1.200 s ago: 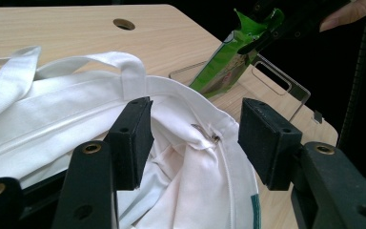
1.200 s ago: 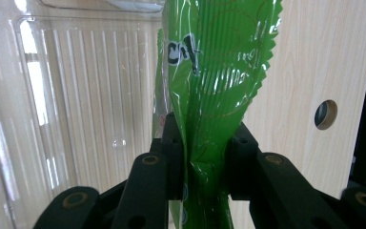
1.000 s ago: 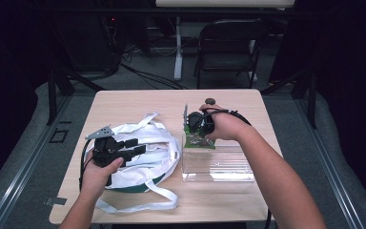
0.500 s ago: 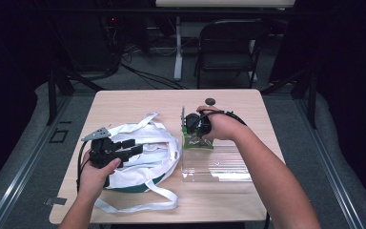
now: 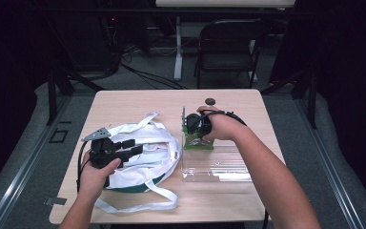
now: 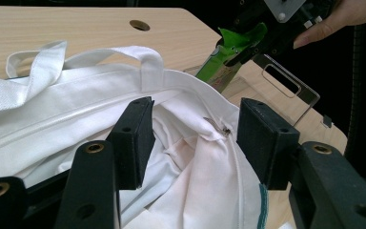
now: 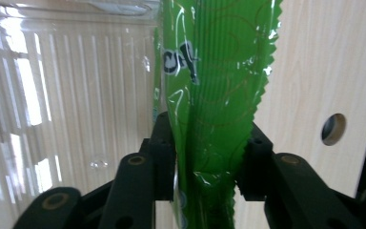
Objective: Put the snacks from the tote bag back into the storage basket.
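Right gripper (image 7: 205,157) just opening around green packet (image 7: 214,95), pads barely touching; may slip beside white bag (image 6: 76,109), under spread left gripper (image 6: 195,138).

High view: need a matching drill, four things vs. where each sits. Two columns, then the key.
Things:
1. white cloth bag with long straps
2. green crinkle-edged foil packet
3. clear plastic box
4. black folding chair

Places:
A. between the right gripper's jaws
B. on the floor beyond the wooden table
C. table's left half, under the left gripper
D. table's right half, near the front edge

Pairs: 1-C, 2-A, 3-D, 4-B
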`<action>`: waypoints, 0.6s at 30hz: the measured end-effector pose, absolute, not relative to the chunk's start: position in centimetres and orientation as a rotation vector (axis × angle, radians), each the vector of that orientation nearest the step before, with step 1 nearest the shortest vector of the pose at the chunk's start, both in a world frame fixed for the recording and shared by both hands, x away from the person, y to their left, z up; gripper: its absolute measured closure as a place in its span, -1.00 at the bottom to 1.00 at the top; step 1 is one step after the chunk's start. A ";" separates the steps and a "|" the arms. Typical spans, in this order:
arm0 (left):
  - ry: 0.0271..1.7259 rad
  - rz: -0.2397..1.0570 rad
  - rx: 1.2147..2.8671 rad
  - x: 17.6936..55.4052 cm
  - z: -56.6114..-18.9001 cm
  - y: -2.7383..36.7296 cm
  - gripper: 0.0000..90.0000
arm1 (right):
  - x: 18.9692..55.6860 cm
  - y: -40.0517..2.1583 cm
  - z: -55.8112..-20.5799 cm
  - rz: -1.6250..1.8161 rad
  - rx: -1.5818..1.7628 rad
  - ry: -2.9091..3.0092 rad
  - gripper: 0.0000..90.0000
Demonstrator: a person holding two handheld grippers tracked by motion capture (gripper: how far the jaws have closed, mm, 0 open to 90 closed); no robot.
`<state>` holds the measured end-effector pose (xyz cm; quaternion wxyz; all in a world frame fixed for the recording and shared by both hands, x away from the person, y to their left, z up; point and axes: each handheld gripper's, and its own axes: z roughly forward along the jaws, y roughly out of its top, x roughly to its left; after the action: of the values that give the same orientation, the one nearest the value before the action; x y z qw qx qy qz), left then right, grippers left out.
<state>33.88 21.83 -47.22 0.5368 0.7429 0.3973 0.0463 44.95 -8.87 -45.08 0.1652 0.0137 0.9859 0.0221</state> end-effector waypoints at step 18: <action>0.955 0.120 1.764 33.9 -47.2 22.0 0.00 | 44.9 -8.9 -44.1 0.136 0.099 2.758 -0.06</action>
<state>33.88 21.97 -47.21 0.5364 0.7408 0.4012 0.0503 44.88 -8.89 -44.13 0.1882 0.0352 0.9803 0.0485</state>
